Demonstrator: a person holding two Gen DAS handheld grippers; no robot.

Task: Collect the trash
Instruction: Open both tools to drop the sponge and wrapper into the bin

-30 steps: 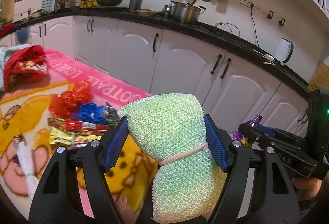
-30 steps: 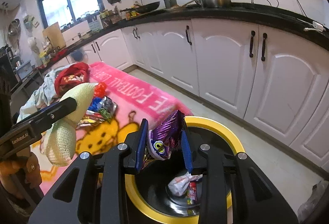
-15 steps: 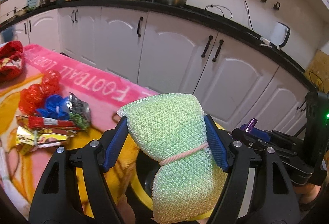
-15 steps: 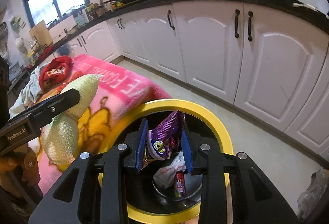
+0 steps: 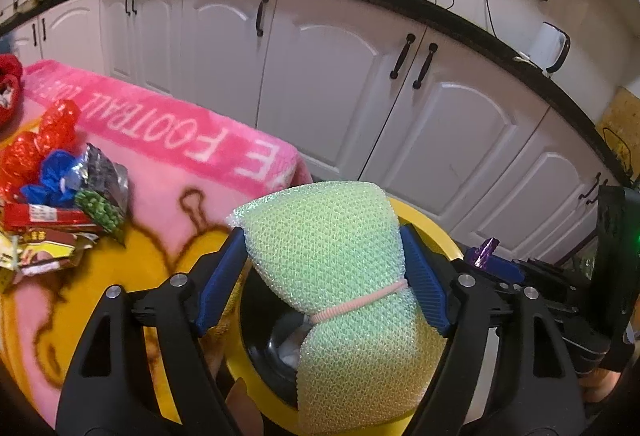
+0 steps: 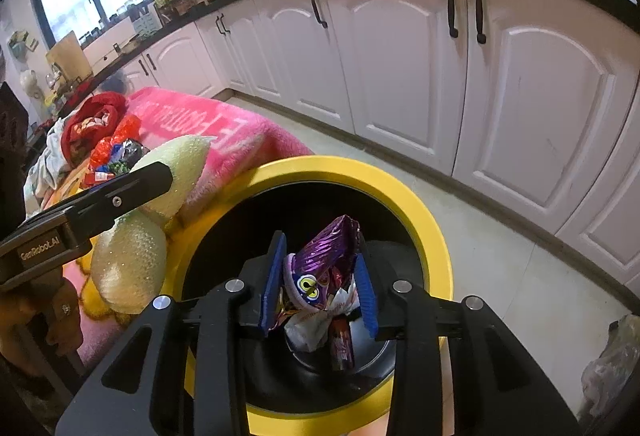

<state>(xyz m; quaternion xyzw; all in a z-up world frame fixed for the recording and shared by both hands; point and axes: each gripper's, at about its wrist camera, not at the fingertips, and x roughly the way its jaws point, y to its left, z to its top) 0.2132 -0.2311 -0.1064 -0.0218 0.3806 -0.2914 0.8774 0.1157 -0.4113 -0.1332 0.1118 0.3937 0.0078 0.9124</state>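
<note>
My left gripper (image 5: 324,272) is shut on a pale green mesh sponge (image 5: 332,260) tied with a pink band, held over the near edge of a yellow-rimmed black bin (image 5: 432,232). My right gripper (image 6: 318,282) is shut on a purple foil wrapper (image 6: 326,260) directly above the bin's opening (image 6: 424,220). White and red wrappers (image 6: 320,332) lie at the bin's bottom. The left gripper and sponge (image 6: 132,264) show at left in the right wrist view. Several wrappers (image 5: 56,188) lie on the pink and yellow blanket (image 5: 168,172).
White kitchen cabinets (image 6: 400,56) under a black counter run behind the bin. A red cloth bundle (image 6: 90,120) lies at the blanket's far end. A plastic bag (image 6: 608,364) sits on the tiled floor at right.
Both grippers moved from over the blanket toward the bin. The purple wrapper now hangs over the bin's opening and the sponge over its rim. Both grips stayed shut.
</note>
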